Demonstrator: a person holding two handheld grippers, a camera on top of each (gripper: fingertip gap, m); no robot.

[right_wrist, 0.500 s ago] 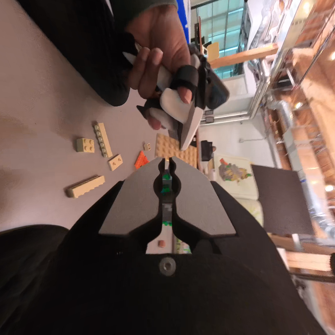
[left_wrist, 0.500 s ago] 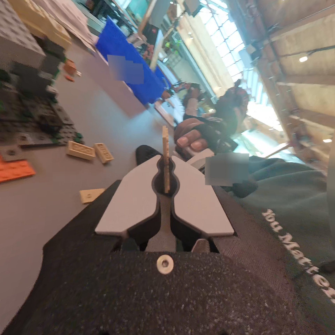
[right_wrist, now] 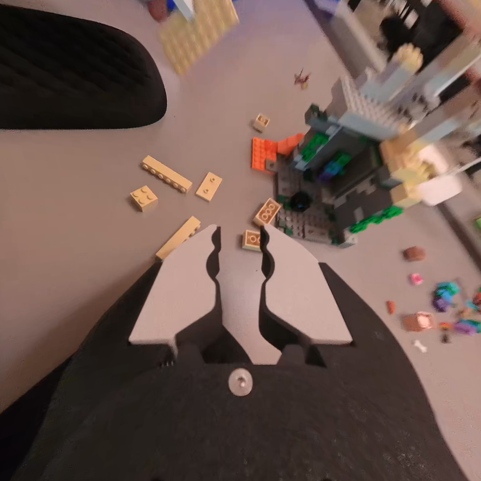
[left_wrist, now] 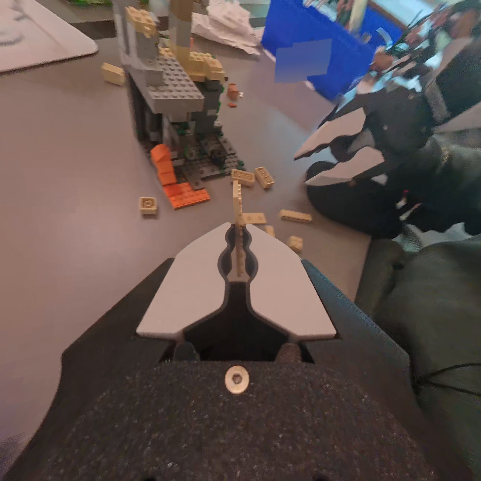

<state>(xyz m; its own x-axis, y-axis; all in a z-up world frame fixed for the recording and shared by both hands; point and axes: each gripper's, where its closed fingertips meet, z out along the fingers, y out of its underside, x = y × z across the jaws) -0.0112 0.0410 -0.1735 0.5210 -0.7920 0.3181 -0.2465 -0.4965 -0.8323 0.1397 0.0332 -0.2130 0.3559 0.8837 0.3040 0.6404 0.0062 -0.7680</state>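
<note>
- Your left gripper [left_wrist: 237, 229] is clamped edge-on around a tan plate [left_wrist: 236, 205], pointing at 12 toward the brick model [left_wrist: 179, 104].
- Your right gripper [right_wrist: 240, 229] gapes empty, tilted down over a tan brick [right_wrist: 251, 240] at 12.

The left wrist view looks low across the table [left_wrist: 65, 156] toward the brick building [left_wrist: 177, 104], fairly near. The right wrist view looks steeply down beside the same building [right_wrist: 338, 182], closer in. Both share it, its orange plates [left_wrist: 186, 195] and the loose tan bricks [right_wrist: 166, 173].

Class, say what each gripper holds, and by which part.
Left gripper pinches a tan plate edge-on by its lower end. Right gripper is open, holding nothing.
</note>
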